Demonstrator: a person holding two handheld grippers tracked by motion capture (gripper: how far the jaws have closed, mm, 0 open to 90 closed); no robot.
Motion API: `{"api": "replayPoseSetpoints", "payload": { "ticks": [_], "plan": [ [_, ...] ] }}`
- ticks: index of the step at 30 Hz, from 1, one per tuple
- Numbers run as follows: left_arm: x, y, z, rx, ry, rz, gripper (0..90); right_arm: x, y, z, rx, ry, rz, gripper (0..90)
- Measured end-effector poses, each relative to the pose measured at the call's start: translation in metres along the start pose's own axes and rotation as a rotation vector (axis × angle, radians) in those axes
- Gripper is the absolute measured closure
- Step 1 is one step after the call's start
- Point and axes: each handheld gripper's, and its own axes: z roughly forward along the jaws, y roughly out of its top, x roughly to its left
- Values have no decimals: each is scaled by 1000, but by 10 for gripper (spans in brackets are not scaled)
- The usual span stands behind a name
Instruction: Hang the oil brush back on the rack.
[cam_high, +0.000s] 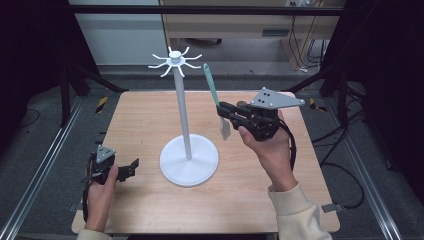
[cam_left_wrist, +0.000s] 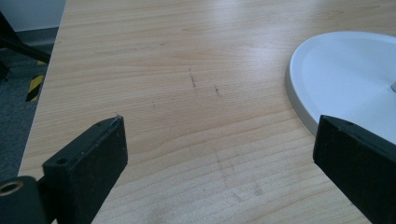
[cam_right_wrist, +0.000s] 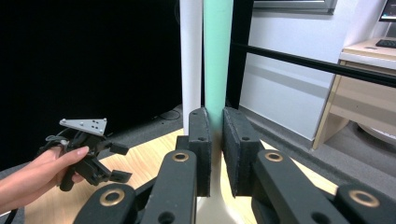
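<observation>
While the left gripper (cam_high: 131, 169) is resting low at the lower left of the high view, a hand (cam_high: 102, 192) is holding it just above the wooden table (cam_high: 140, 115). Its jaws are standing wide apart and are gripping nothing; in the left gripper view they are framing bare wood, with the rim of the white round base (cam_left_wrist: 345, 79) lying at the right edge of that frame, near the right-hand jaw.

At the centre of the high view, a white stand (cam_high: 183, 112) is rising upright from that base (cam_high: 189, 161), a thin pole topped by a ring of short curved hooks (cam_high: 175, 61).

Right of the pole, a spatula (cam_high: 216, 95) is hanging in the air, tilted slightly, its mint-green handle pointing up toward the hooks and its pale flat blade pointing down, clear of the table. The handle top is sitting just beside the hooks; contact cannot be confirmed.

At the centre right, the right gripper (cam_high: 223, 111) is clamping the spatula at the lower handle, jaws closed tight on it. In the right gripper view, the green handle (cam_right_wrist: 217, 60) is passing up between the jaws, just beside the white pole (cam_right_wrist: 190, 60). The right hand (cam_high: 270, 145) is holding this gripper raised.
</observation>
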Motion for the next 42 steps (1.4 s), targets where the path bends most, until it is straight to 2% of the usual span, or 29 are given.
{"api": "replayPoseSetpoints", "payload": {
  "ticks": [23, 42],
  "plan": [
    [-1, -1, 1, 8, -2, 1, 27, 1, 3, 11, 26, 17, -1, 822],
    [0, -1, 1, 10, -1, 2, 26, 3, 2, 28, 35, 37, 10, 821]
  ]
}}
